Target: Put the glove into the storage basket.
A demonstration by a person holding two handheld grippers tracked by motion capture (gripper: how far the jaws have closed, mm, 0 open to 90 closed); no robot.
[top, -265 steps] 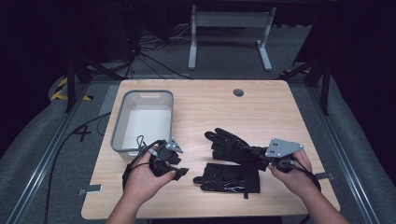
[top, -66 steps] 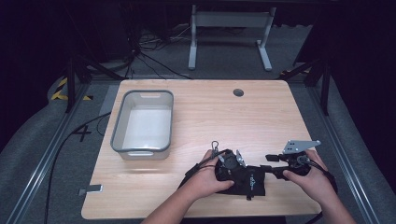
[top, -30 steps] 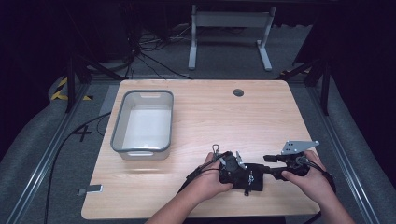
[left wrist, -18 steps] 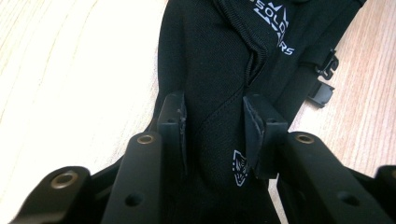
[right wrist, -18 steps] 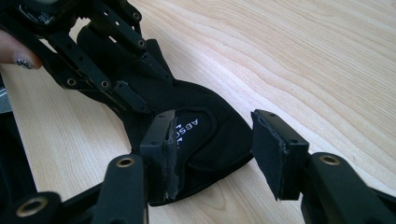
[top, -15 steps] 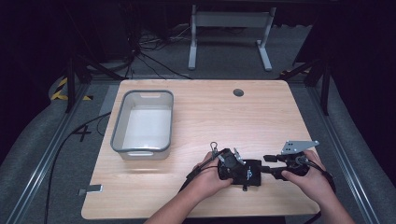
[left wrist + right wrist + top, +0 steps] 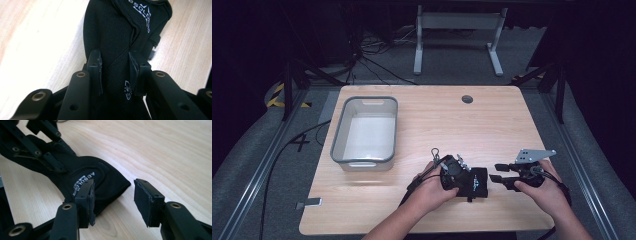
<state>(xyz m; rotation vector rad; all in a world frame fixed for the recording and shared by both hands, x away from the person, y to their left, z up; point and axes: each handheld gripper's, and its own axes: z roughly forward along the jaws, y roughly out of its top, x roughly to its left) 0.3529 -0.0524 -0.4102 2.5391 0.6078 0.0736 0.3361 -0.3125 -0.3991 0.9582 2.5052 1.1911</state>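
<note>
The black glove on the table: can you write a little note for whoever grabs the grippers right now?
Left gripper: shut on the black glove, which lies on the table near the front edge.
Right gripper: open, just beside the glove's end, holding nothing.
Grey bin: at the table's left, nothing inside it.
Done: glove gripped.
Left: probably lift the glove and carry it over to the bin; that is a guess.
</note>
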